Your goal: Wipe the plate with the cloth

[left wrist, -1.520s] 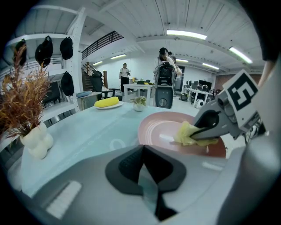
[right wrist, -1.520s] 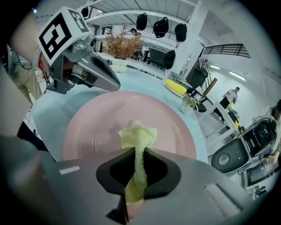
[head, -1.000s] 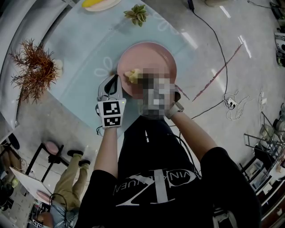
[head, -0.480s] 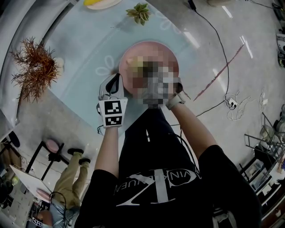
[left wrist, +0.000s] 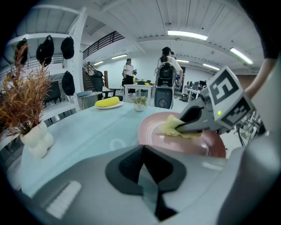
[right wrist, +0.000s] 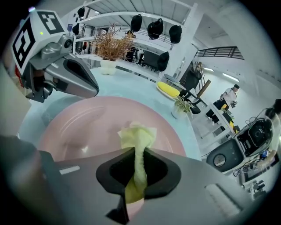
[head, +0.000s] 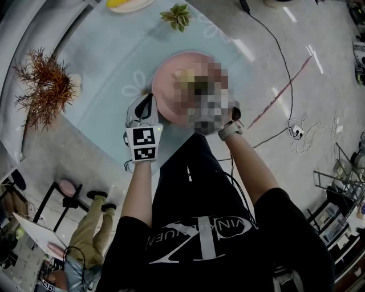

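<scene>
The cloth (right wrist: 137, 134) is a small pale-yellow rag at the centre of the right gripper view. It is pinched into a twisted rope between the jaws of the right gripper (right wrist: 134, 154), which are clamped on it, and a loose tuft fans out ahead onto the plate (right wrist: 74, 127). It looks soft, light and limp, so it will likely bunch up rather than spread. A grip nearer its free end, pressed flat, should wipe more surface than the tip does now. The plate is pink, round and glossy, and lies flat at the middle of the head view on a pale blue table (head: 108, 68). It is probably stiff, breakable and slick on that smooth top — apt to slide under a sideways rub, so its rim is the place to steady it. The left gripper (left wrist: 143, 148) has its jaws together on nothing. In the head view it sits just beside the plate's lower-left rim, though I cannot tell whether it touches it. A small green plant (head: 175, 17) stands well beyond the plate, near the top of the frame.
</scene>
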The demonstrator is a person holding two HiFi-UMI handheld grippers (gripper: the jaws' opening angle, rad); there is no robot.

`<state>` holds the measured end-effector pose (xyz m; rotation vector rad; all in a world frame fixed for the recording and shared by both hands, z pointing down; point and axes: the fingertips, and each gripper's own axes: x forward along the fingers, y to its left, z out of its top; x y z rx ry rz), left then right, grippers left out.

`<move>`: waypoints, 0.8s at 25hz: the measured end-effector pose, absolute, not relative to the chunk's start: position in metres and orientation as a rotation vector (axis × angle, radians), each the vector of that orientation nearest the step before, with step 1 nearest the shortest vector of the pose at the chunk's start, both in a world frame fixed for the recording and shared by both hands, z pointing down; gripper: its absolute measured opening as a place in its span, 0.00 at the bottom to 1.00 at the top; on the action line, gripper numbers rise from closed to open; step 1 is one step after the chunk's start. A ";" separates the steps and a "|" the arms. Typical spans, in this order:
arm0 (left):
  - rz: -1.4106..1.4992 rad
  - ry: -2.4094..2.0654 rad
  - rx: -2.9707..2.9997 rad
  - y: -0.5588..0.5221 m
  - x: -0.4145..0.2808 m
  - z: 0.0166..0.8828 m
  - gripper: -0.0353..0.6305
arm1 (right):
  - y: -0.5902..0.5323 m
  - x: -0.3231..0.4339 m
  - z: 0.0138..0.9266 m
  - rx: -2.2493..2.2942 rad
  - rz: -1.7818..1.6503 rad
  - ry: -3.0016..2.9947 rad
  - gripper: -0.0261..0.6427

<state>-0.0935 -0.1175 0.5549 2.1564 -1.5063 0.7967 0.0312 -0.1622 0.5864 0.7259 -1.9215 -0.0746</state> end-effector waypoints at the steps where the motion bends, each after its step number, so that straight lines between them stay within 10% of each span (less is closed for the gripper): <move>1: 0.796 -1.507 2.155 -0.118 -0.093 0.555 0.05 | -0.161 0.033 0.586 0.730 -0.071 -1.918 0.10; 20: 0.740 -1.541 2.105 -0.116 -0.094 0.555 0.05 | -0.113 0.039 0.588 0.689 -0.048 -1.908 0.10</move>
